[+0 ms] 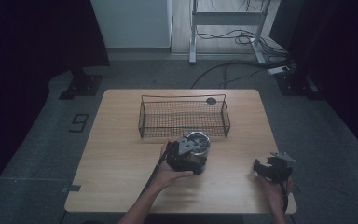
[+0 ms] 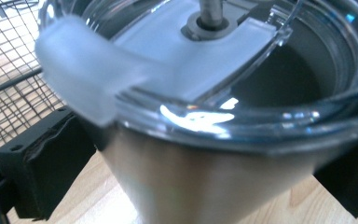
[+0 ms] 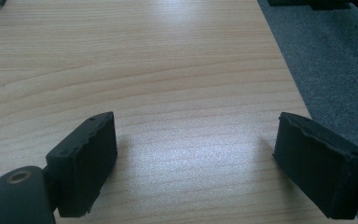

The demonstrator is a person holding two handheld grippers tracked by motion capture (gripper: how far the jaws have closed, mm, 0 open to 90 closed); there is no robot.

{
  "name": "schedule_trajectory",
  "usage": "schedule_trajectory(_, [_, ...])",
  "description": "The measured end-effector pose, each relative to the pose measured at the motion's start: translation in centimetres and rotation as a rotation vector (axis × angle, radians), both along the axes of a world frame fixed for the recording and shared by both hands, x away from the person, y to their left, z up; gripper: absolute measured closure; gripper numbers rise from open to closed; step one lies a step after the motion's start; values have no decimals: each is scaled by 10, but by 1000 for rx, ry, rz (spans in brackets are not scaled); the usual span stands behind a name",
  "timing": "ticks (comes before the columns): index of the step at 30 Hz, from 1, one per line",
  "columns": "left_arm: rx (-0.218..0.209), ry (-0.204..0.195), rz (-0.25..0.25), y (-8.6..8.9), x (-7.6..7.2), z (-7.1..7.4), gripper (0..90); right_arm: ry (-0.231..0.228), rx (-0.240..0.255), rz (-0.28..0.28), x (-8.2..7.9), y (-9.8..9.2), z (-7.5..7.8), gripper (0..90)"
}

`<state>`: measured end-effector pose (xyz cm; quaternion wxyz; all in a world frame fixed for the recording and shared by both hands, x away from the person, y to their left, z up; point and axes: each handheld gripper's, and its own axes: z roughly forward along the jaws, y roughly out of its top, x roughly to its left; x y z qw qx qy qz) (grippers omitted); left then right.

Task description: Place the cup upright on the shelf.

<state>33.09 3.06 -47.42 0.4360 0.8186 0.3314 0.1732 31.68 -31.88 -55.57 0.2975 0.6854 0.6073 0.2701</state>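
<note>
The left gripper (image 1: pixel 189 156) sits at the steel tumbler (image 1: pixel 199 144), which stands upright just in front of the wire basket (image 1: pixel 183 117), its long axis vertical and lidded mouth up; the right gripper (image 1: pixel 271 169) rests well to the basket's right, near the table (image 1: pixel 121 154) edge. In the left gripper view, the jaws flank the tumbler (image 2: pixel 205 182) spread wide, released, with the basket (image 2: pixel 9 70) behind. In the right gripper view, the jaws gape over bare table (image 3: pixel 168 70).

Black tongs (image 3: pixel 196 163), blocky ridged pads (image 3: pixel 86 161)
</note>
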Motion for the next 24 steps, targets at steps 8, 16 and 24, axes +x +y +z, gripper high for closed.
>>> schedule_trajectory(8, [-8,-32,13,-6,1,-2,0,-2,0,0,0,0,0,131])
schedule_trajectory(16, [-49,-74,3,-9,3,-7,0,-3,0,0,0,0,0,131])
schedule_trajectory(24, [-74,-95,-1,-11,4,-9,6,-3,0,0,0,0,0,131])
